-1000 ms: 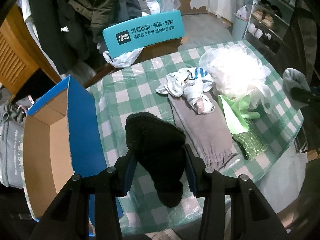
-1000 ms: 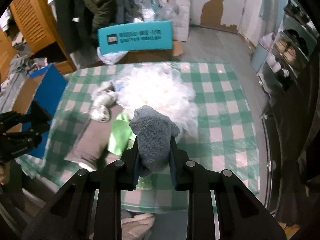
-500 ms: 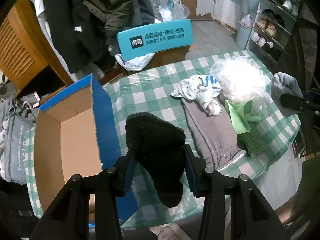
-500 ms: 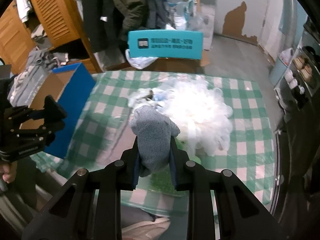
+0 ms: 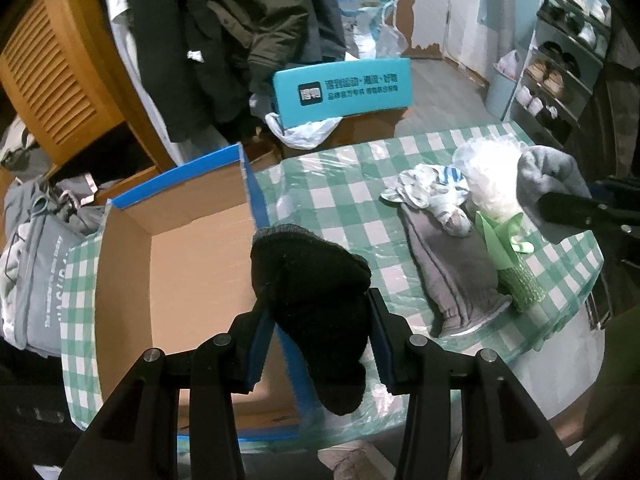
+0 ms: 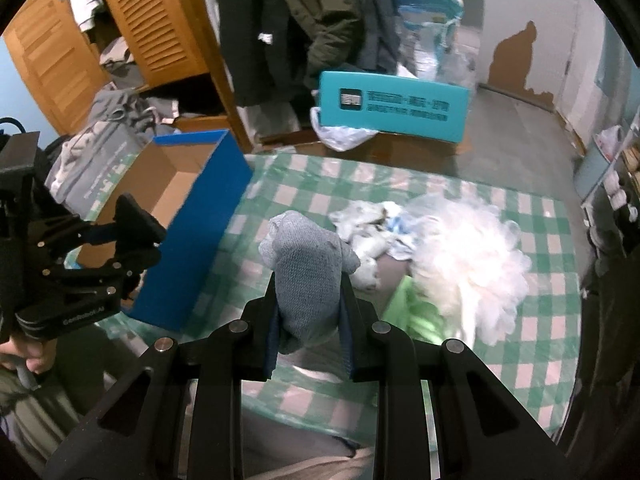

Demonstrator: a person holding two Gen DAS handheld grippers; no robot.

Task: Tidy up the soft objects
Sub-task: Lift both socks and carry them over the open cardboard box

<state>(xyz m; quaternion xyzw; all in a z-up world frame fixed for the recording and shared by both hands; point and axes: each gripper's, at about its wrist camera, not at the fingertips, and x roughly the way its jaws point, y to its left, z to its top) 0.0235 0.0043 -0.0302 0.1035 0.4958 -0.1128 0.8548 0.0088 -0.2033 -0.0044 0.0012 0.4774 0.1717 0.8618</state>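
My left gripper [image 5: 316, 312] is shut on a black knitted sock [image 5: 312, 300], held above the right wall of an open blue cardboard box [image 5: 172, 272]. My right gripper [image 6: 308, 300] is shut on a grey knitted sock [image 6: 308, 268] over the checked table, right of the same box [image 6: 192, 232]. In the left wrist view that grey sock [image 5: 548, 176] and the right gripper's fingers [image 5: 576, 212] show at the far right. On the table lie a grey cloth [image 5: 452, 264], a white-blue bundle [image 5: 432, 192], a white mesh puff [image 5: 492, 172] and a green cloth [image 5: 504, 240].
The table wears a green-white checked cover [image 5: 344, 200]. A teal box [image 5: 344, 88] stands behind it on a brown carton. Coats hang at the back, a shoe rack [image 5: 560, 72] is at the right, and grey bags [image 5: 36, 264] lie left of the blue box.
Both grippers have moved left with their socks. The black sock has gone from over the table to over the box's right wall, and the grey sock has come nearer the box.
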